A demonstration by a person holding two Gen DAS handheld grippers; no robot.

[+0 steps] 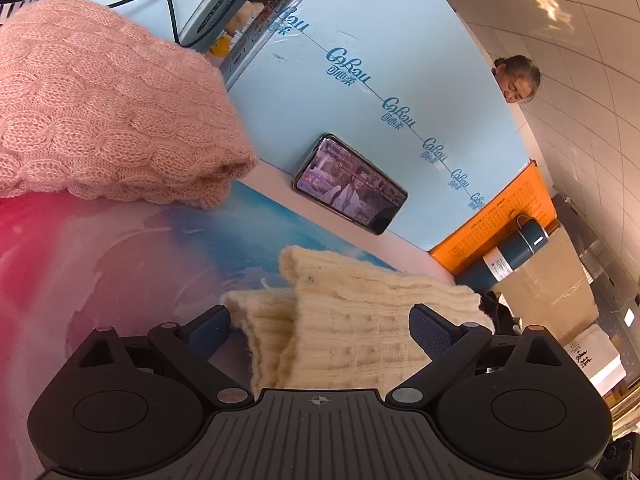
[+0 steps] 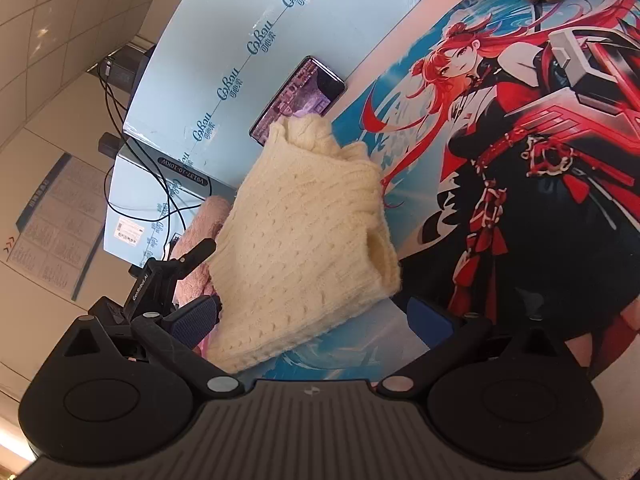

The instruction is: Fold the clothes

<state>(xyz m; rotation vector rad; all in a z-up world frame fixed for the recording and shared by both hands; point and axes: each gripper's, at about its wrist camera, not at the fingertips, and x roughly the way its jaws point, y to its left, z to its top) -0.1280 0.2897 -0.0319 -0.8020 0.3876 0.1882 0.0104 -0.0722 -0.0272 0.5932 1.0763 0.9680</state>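
Note:
A folded cream knitted sweater [image 2: 296, 232] lies on the printed desk mat [image 2: 520, 140]. Its near edge reaches in between the wide-apart fingers of my right gripper [image 2: 314, 316], which is open. In the left wrist view the same cream sweater [image 1: 360, 320] sits between the fingers of my left gripper [image 1: 320, 328], also open, with both pads clear of the knit. A folded pink knitted sweater [image 1: 100, 112] lies on the mat to the upper left. In the right wrist view a black finger [image 2: 198, 251] of the left tool shows at the cream sweater's left side, in front of the pink sweater [image 2: 200, 220].
A phone [image 1: 350, 180] with its screen lit leans against stacked light blue boxes [image 1: 380, 60]. An orange box [image 1: 500, 220] and a dark bottle [image 1: 508, 256] stand at the right. Black cables [image 2: 120, 120] hang over the boxes. A person's head [image 1: 516, 80] shows behind them.

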